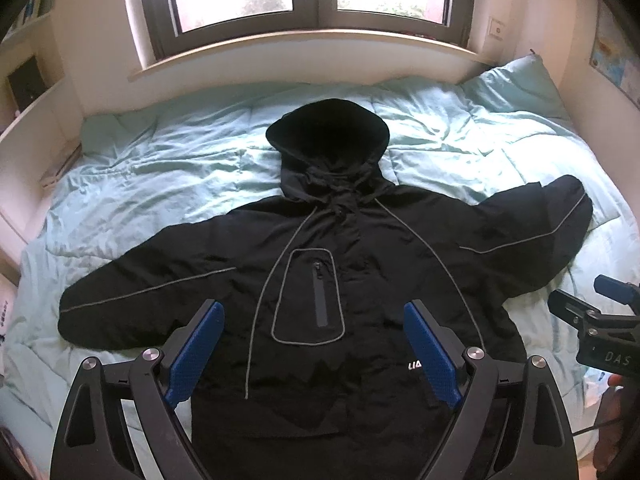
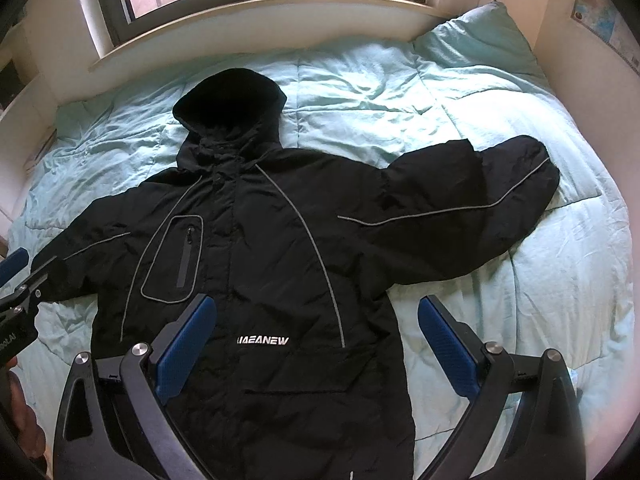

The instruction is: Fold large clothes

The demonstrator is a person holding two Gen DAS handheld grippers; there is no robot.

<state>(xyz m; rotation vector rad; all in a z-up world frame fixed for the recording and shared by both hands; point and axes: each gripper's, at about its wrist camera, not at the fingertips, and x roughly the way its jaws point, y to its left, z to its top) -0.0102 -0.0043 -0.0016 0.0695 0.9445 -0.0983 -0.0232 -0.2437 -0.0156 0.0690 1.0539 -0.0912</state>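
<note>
A large black hooded jacket (image 1: 360, 264) with grey piping and a zipped chest pocket lies face up, spread flat on the bed, hood toward the window, both sleeves out sideways. It also shows in the right wrist view (image 2: 272, 248), with a white logo on the chest. My left gripper (image 1: 314, 312) is open and empty, held above the jacket's lower front. My right gripper (image 2: 316, 308) is open and empty, above the jacket's right lower edge. The right gripper's body shows at the right edge of the left wrist view (image 1: 600, 328).
The bed has a wrinkled light-teal duvet (image 1: 160, 184) and a teal pillow (image 1: 516, 84) at the far right. A window sill (image 1: 304, 46) and window run behind the bed. White walls and a side ledge (image 1: 36, 128) enclose the bed left and right.
</note>
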